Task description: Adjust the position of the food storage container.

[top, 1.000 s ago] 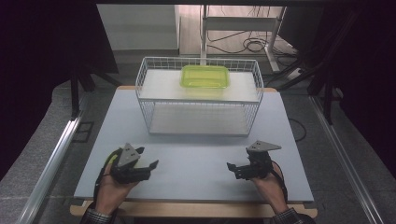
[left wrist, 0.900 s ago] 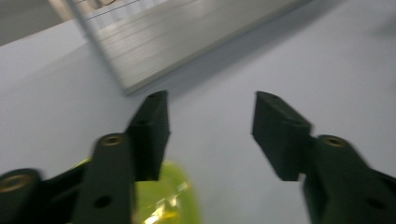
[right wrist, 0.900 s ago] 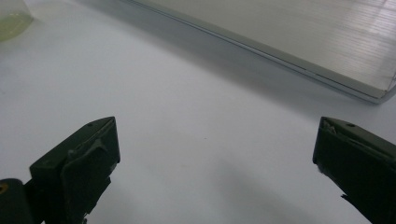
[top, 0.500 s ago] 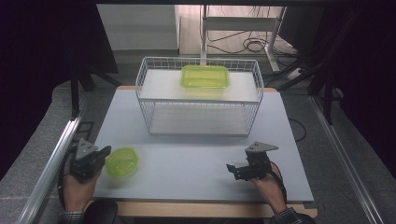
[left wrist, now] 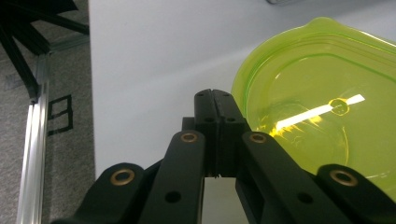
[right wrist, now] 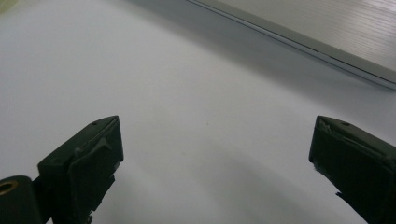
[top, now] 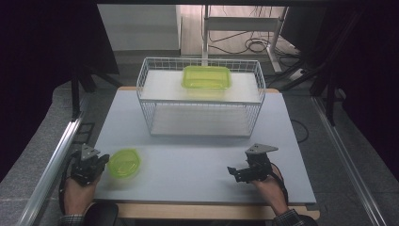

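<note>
Pale grey bench [top: 197, 165] under dim light, dark drapes on both sides, a wire basket [top: 201, 101] at the far end.

Seen from the left gripper view, the left gripper [left wrist: 215, 100] has its fingers [left wrist: 205, 112] pressed flat together with nothing between them; over the last second they closed. The round green lid [left wrist: 322, 112] lies just beside them on the bench, its rim near the fingertips but not pinched. A second ago this gripper sat over the same lid nearer the middle of the bench; now, in the high view, the left gripper [top: 89, 162] and the lid [top: 124, 163] are both out by the left edge. So the lid looks set down and let go there, or the grip missed it.

Farther off, the right gripper [top: 237, 172] has not moved: its fingers [right wrist: 88, 154] stand wide apart over bare bench. A green rectangular container [top: 207, 76] rests on the basket's upper shelf.

My guess is the lid belongs with that container.
</note>
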A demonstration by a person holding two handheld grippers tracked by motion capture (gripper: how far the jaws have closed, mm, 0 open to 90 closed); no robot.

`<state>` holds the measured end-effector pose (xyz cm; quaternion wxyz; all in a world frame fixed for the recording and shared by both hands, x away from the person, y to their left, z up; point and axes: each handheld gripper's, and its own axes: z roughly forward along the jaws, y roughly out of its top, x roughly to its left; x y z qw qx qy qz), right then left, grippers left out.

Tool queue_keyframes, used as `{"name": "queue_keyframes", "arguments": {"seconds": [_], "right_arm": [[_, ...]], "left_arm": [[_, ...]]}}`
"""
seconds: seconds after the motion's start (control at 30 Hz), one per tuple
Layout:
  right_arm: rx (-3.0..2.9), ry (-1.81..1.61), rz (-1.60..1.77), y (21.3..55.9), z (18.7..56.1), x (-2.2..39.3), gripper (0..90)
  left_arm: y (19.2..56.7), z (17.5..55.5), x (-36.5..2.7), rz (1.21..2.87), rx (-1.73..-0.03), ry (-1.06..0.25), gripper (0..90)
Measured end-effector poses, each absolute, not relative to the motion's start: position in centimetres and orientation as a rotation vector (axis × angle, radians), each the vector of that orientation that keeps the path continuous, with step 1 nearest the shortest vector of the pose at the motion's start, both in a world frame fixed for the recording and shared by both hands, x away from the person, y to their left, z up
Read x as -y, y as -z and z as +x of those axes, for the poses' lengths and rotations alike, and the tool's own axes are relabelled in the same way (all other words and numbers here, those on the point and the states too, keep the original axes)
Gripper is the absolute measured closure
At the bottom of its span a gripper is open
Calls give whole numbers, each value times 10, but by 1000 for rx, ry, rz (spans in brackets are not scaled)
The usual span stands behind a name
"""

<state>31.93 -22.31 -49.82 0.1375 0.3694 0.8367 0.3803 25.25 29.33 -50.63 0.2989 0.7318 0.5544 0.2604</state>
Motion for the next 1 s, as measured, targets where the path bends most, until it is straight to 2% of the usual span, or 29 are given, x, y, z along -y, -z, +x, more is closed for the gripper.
{"name": "queue_keyframes", "arguments": {"seconds": [0.33,0.5,0.7,0.8,1.0], "right_arm": [[-2434,-1088,1074,500,320,221,29],[-2434,-1083,1073,500,320,221,30],[-2437,-1076,1076,500,320,222,31],[-2443,-1073,1074,501,320,221,31],[-2451,-1071,1072,502,320,219,31]], "left_arm": [[505,262,-257,1995,-1363,-651,900],[504,257,-270,1962,-1412,-650,900],[512,248,-281,1995,-1451,-546,900],[518,245,-273,2061,-1414,-462,900],[522,249,-255,2132,-1363,-422,900]]}}
